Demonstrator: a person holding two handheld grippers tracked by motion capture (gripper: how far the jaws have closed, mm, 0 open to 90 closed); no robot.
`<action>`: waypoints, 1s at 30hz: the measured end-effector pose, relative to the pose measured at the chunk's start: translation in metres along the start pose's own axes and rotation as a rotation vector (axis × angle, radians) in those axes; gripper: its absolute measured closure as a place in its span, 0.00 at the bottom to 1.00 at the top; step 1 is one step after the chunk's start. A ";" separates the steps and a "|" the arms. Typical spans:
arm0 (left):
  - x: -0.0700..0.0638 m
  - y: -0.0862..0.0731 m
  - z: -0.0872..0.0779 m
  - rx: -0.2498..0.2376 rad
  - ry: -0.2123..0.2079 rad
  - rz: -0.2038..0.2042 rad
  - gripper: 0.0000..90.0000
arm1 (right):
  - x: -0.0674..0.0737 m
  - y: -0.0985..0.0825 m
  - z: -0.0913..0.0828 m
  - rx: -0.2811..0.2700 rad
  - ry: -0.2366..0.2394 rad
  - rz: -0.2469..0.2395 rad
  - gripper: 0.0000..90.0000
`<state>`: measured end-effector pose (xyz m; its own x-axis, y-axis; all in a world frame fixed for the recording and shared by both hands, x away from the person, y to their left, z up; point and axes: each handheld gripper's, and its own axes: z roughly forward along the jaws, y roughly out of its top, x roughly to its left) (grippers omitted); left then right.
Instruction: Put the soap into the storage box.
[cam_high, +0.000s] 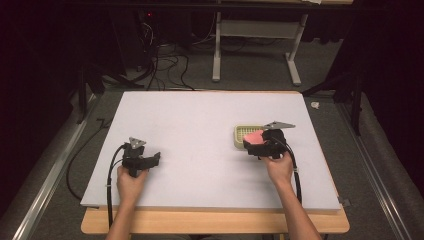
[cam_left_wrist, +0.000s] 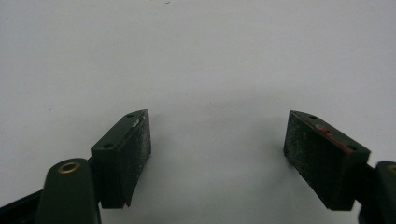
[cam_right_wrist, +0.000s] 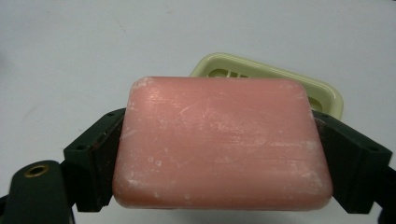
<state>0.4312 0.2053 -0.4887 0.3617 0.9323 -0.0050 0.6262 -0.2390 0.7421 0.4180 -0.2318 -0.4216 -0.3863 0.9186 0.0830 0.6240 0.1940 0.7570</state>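
Note:
A pink bar of soap (cam_right_wrist: 222, 142) is clamped between the jaws of my right gripper (cam_right_wrist: 219, 154), one black pad against each short end. In the high view that gripper (cam_high: 260, 142) holds the soap (cam_high: 254, 137) over the near edge of a pale green slotted soap dish (cam_high: 246, 133). The dish (cam_right_wrist: 280, 81) peeks out behind the soap in the right gripper view. My left gripper (cam_high: 150, 161) rests low over the white board at the left, open, with bare surface between its fingertips (cam_left_wrist: 135, 140).
The white board (cam_high: 200, 120) lies on a wooden table whose front edge (cam_high: 215, 222) shows below. Cables trail from both grippers toward the person. A table frame (cam_high: 255, 45) and wires stand on the floor beyond.

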 end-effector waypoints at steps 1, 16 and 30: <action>0.000 0.000 0.000 0.000 0.000 0.000 0.26 | -0.001 0.001 0.001 0.000 -0.002 0.000 0.15; 0.000 0.000 0.000 0.002 -0.004 -0.002 0.26 | -0.001 0.017 0.020 0.046 -0.039 0.017 0.15; 0.001 0.000 0.000 0.002 -0.004 -0.002 0.26 | -0.005 0.024 0.038 0.098 -0.067 0.057 0.15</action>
<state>0.4314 0.2059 -0.4886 0.3631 0.9317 -0.0097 0.6283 -0.2372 0.7409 0.4610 -0.2189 -0.4281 -0.3041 0.9495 0.0775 0.7084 0.1710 0.6847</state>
